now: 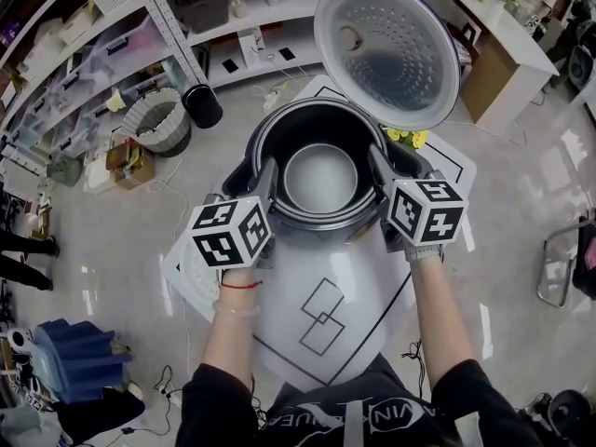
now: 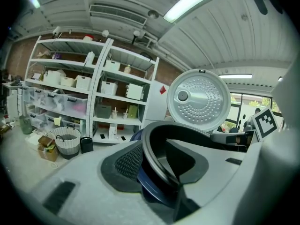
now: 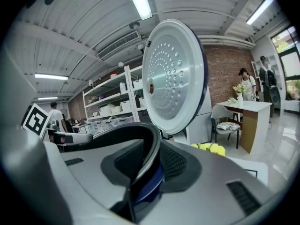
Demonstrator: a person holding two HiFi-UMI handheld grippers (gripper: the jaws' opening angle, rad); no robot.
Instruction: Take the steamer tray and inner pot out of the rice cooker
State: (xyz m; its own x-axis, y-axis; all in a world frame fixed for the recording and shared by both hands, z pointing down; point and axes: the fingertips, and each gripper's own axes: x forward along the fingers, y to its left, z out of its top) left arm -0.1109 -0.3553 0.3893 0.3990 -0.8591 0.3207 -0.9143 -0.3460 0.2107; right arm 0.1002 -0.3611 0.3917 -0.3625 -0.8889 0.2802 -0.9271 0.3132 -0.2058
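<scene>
Looking down, we see the rice cooker (image 1: 244,170) standing open on a white surface (image 1: 363,277) w/ black lines. Its lid (image 1: 386,49) is swung up and back, perforated underside facing us. The inner pot (image 1: 319,177) sits in the cooker body, pale bottom showing, dark rim at the cooker's top.

The left gripper (image 1: 269,177) comes in at the pot's left side and the right gripper (image 1: 378,161) at its right side, opp. each other across the opening.

In the left gripper view we see the two pads straddling the pot's rim, one outside and one inside. Both press on the rim, so this claw is pinching the inner pot. The cooker's dark blue shows just below the rim btwn the jaws.

The right gripper view gives us the same. The rim's edge runs up btwn the two textured pads, which clamp it from inside and outside, w/ blue beneath.

Bkgd: white shelves (image 1: 121,26) w/ boxes stand behind the cooker. A pale basket (image 1: 158,121) and a black bin (image 1: 203,106) sit on the floor beside them. A yellow thing (image 1: 407,138) lies just behind the cooker's right side, and a white table (image 1: 507,54) is at far right. In the right gripper view a person (image 3: 244,84) stands by that table.
</scene>
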